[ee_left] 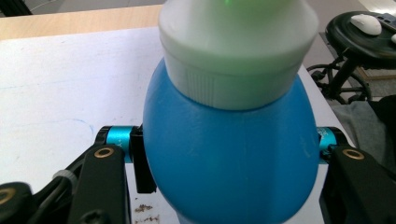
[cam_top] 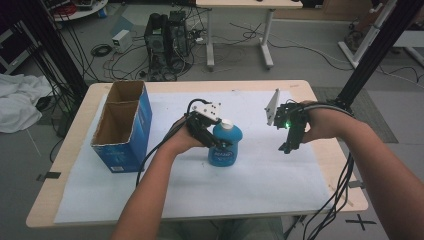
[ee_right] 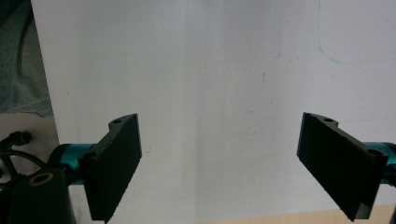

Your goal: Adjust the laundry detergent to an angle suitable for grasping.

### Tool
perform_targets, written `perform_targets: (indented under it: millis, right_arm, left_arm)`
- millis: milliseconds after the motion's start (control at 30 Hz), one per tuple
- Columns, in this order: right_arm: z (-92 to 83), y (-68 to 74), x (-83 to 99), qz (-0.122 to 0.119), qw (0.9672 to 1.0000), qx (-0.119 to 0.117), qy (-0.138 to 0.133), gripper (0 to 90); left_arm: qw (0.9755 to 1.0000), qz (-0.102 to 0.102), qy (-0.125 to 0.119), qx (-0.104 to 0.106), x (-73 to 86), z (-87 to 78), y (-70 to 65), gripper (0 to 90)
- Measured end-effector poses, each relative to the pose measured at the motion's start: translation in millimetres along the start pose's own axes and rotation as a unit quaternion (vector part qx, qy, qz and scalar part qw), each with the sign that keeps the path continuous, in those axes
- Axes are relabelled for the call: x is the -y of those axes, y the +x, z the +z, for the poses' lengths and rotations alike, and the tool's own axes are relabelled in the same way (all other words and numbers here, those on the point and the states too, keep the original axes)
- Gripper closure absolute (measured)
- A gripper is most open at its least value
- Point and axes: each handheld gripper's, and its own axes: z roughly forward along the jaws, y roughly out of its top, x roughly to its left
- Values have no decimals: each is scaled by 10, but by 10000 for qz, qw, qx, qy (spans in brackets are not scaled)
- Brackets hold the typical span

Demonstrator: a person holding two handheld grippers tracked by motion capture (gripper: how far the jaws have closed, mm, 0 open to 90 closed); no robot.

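Left gripper point(cam_top: 216, 142) jaws clamped on blue bottle point(cam_top: 226, 145) | right gripper point(cam_top: 289, 146) jaws wide, holding nothing

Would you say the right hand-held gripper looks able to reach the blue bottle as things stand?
Probably yes: the right hand-held gripper is open, with bare white paper between it and the bottle, though the left hand-held gripper already clamps it.

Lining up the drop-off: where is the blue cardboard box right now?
In the high view the blue cardboard box stands open-topped at the table's left side, on the white sheet, left of the blue bottle that the left gripper holds.
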Motion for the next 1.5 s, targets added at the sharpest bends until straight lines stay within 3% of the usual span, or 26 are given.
perform_targets:
  millis: [33,67,133,200,233,367,400,533,567,667,700,733,800,900,933,967,1033,1100,1267,1500]
  right_arm:
    - [1,-2,1,10,10000,-6,4,131]
    - [3,-4,2,11,10000,-7,3,131]
    - [7,-3,0,58,10000,-7,-7,131]
    - [9,-8,-3,30,10000,-5,1,131]
    - [10,-6,-7,39,10000,-5,7,131]
    - [12,-3,-24,11,10000,-3,5,131]
    - [12,-4,-27,-7,10000,-3,10,131]
    - [14,6,-37,29,10000,-9,-3,131]
    - [14,5,-39,4,10000,-6,-2,131]
    - [8,17,-42,11,10000,1,-3,131]
    - [7,18,-41,8,10000,4,-1,131]
    - [3,15,-39,-28,10000,4,10,131]
    - [2,18,-38,-9,10000,15,3,131]
    - [0,18,-43,-17,10000,23,5,131]
    - [-1,25,-48,18,10000,41,-5,131]
    - [3,25,-53,4,10000,2,-11,131]
    - [2,28,-60,-34,10000,-38,3,131]
    - [-1,33,-67,-47,10000,-28,-4,131]
    - [0,39,-72,-18,10000,-14,-33,131]
    - [-4,43,-86,-57,10000,-21,-43,131]
  left_arm:
    - [9998,-174,-120,-26,7,13,-9,424]
    - [10000,-75,-23,11,11,-2,14,424]
    - [9995,-301,-130,-19,21,4,11,422]
    - [9997,-223,18,-5,30,-25,49,419]
    - [9985,-528,-149,6,37,-8,23,418]
    - [9990,-437,66,45,42,-43,63,404]
    - [9979,-644,-26,57,43,-24,46,385]
    - [9982,-567,190,-45,51,-51,61,295]
    - [9977,-669,77,-74,55,-53,40,295]
    - [9970,-750,116,-153,51,-72,24,266]
    - [9964,-834,31,-159,46,-65,3,260]
    - [9970,-757,107,-113,40,-87,7,260]
    - [9973,-692,131,-216,23,-100,-8,225]
    - [9965,-775,27,-324,8,-118,-48,221]
    - [9971,-650,140,-359,4,-141,-39,210]
    - [9959,-824,-44,-362,0,-136,-68,210]
    - [9963,-770,-111,-358,-7,-181,-71,209]
    - [9954,-840,-243,-386,-18,-198,-101,209]
    - [9967,-684,-142,-404,-55,-229,-133,188]
    - [9967,-669,-116,-448,-75,-262,-164,174]
